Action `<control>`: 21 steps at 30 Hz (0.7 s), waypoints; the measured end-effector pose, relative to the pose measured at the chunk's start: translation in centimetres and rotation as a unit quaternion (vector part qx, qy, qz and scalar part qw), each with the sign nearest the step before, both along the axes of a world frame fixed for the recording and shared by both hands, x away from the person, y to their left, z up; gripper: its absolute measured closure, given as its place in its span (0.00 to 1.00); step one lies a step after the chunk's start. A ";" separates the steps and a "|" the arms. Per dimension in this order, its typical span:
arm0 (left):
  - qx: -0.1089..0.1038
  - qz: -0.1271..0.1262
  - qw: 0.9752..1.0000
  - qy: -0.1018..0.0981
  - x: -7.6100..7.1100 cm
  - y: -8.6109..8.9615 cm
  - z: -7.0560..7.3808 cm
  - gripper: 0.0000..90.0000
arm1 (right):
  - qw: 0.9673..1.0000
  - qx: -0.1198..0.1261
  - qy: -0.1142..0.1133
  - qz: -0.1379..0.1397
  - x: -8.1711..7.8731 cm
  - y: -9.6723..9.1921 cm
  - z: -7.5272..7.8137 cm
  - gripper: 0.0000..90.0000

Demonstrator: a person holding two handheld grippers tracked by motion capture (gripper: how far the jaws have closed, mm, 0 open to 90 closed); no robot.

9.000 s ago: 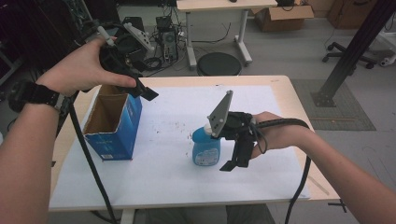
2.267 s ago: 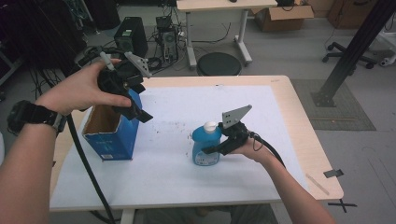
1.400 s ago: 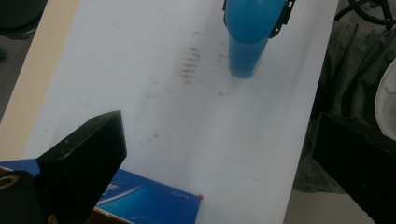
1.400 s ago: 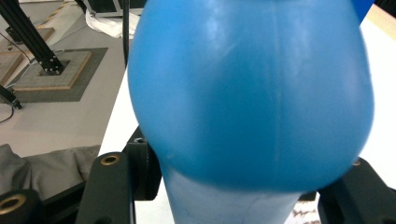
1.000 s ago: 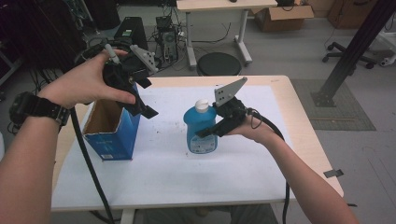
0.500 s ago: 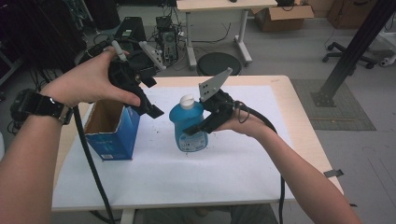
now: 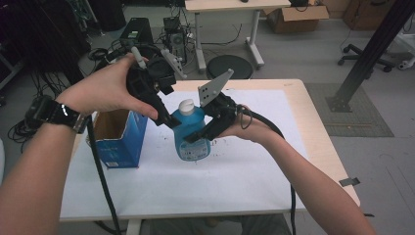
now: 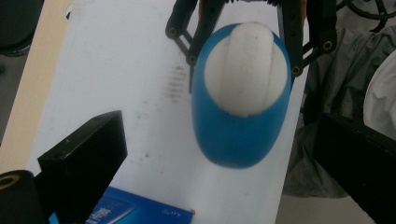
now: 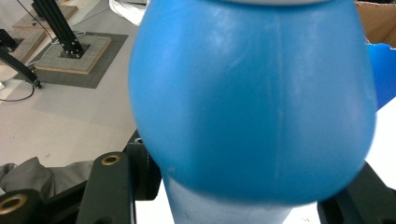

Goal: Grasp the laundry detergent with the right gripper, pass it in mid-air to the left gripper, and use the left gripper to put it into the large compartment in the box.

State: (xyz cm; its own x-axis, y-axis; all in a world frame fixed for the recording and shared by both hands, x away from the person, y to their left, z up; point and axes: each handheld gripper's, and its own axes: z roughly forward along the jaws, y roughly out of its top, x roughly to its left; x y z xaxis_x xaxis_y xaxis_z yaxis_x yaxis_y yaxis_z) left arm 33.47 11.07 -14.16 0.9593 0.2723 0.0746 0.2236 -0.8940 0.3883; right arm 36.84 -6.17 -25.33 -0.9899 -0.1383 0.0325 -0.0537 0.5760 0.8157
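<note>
A blue bottle (image 7: 192, 139) with a white cap (image 7: 186, 105) is held upright over the white-covered table (image 7: 244, 176), slightly left of its middle. My right gripper (image 7: 196, 136) is shut on the bottle's body from the right; its jaws flank the blue body (image 9: 252, 102) in the right gripper view. My left gripper (image 7: 171, 116) hovers open just above and left of the cap. In the left gripper view I look down on the cap (image 8: 245, 67), which lies between the wide-apart jaws of the left gripper (image 8: 219, 140), with the right gripper (image 8: 247, 28) clamped on the far side.
An open-topped blue cardboard box (image 7: 120, 132) stands at the table's left side, close to the bottle; its edge (image 8: 140, 212) appears below the left gripper. Behind the table are a round stool (image 7: 227, 66), a desk and computer cases. A black post (image 7: 372, 49) stands at the right.
The right gripper has lifted the bottle and carried it left toward the box. The left gripper has come down and right, closing in over the cap.
</note>
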 end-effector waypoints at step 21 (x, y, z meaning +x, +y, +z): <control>0.006 -0.016 1.000 0.020 0.4 -1.9 -2.0 0.08 | 1.000 -0.001 -0.005 0.002 -0.4 0.2 0.4 0.47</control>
